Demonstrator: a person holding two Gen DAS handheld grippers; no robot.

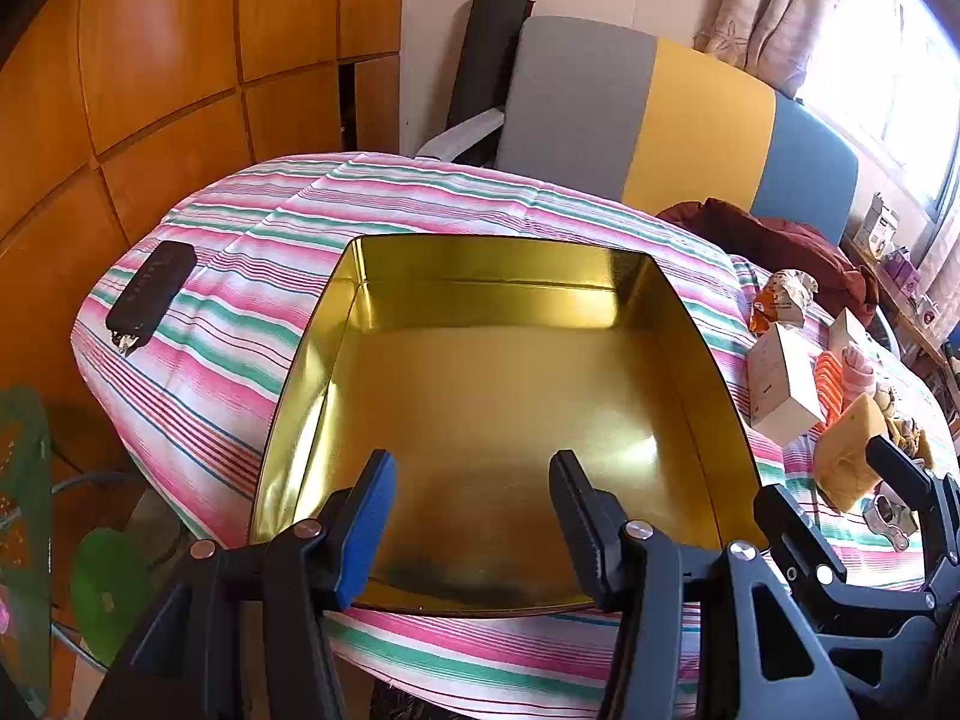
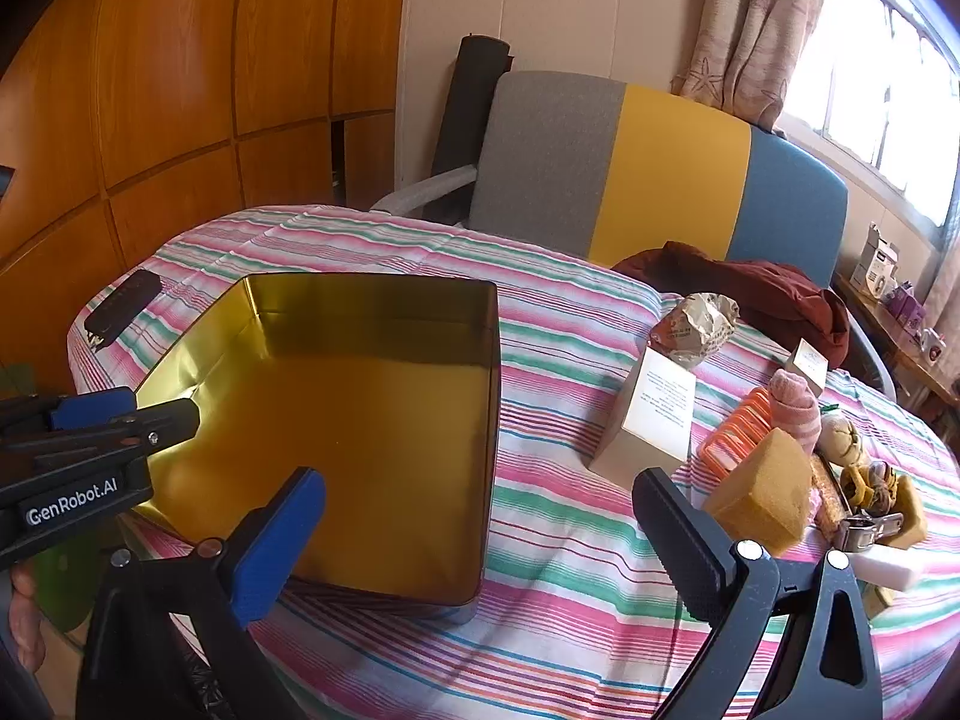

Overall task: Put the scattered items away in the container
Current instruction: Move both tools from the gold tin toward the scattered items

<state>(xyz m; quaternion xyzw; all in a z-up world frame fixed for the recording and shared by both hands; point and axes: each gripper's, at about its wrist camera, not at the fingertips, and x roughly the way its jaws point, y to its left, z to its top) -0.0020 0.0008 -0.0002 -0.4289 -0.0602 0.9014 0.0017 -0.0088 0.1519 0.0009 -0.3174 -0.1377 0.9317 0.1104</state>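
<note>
Presently, my left hand-held gripper (image 1: 474,516) hangs over the near rim of the tin (image 1: 480,384), jaws wide apart, gripping nothing. The tin sits open on the striped tabletop (image 2: 570,540). My right hand-held gripper (image 2: 480,531) is likewise spread and bare, just right of the tin. Further right lie a box (image 2: 651,420), a sponge (image 2: 762,498) and a sock (image 2: 795,408), bunched close together.

Both grippers (image 1: 474,516) (image 2: 480,534) seemingly agape, empty
</note>
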